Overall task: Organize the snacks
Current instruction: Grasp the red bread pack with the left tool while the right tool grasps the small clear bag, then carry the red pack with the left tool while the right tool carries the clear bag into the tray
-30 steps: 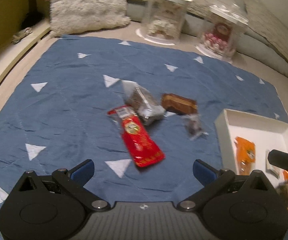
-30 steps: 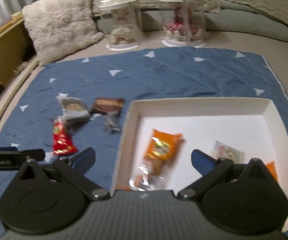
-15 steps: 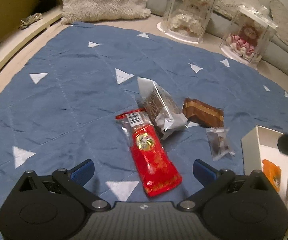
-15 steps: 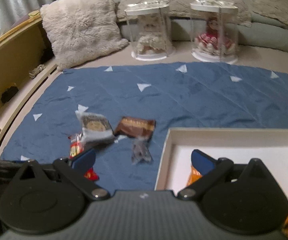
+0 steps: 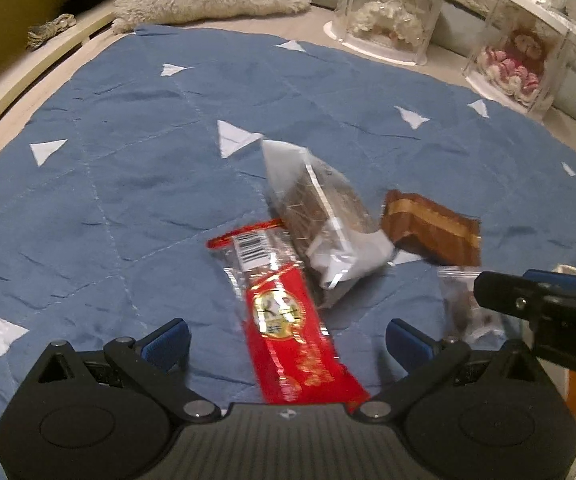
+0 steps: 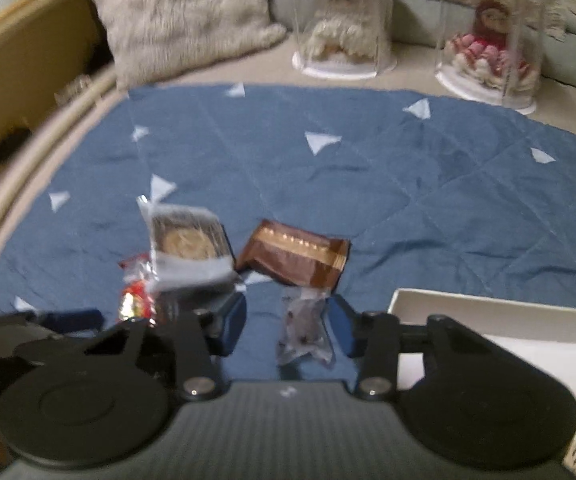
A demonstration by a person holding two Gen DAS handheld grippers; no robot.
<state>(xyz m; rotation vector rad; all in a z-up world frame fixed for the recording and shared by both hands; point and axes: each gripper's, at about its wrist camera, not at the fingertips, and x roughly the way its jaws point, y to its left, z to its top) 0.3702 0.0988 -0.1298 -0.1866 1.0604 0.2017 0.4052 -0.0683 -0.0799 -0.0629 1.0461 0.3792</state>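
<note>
Since a second earlier, the left hand-held gripper (image 5: 287, 340) had come in low over the snacks, its fingers spread wide on either side of the red packet (image 5: 288, 320), not touching it. The right hand-held gripper (image 6: 286, 322) had left the tray (image 6: 488, 312) and swung toward the pile; its fingers had narrowed but were still apart, flanking the small clear packet (image 6: 306, 330), and whether they touched it could not be told through the blur. The tray, which had filled the right wrist view, now sat only at 4 o'clock there.

In the left wrist view the red packet ran from centre to 6 o'clock. A clear-wrapped brown bar (image 5: 320, 216) overlapped its top end, and a brown packet (image 5: 432, 228) lay just beside that at 2 o'clock. The right tool's finger (image 5: 528, 300) crossed in at 3 o'clock over the small clear packet.

Open cloth spread from 9 to 12 o'clock. The tray rim closed off the 4 o'clock side.

Everything lay on a blue quilted cloth (image 5: 128, 180) with white triangles, spread over a beige bed. A shaggy cushion (image 6: 184, 16) sat at 11 o'clock, and two clear doll cases (image 6: 344, 28) at 12 to 2 o'clock.
</note>
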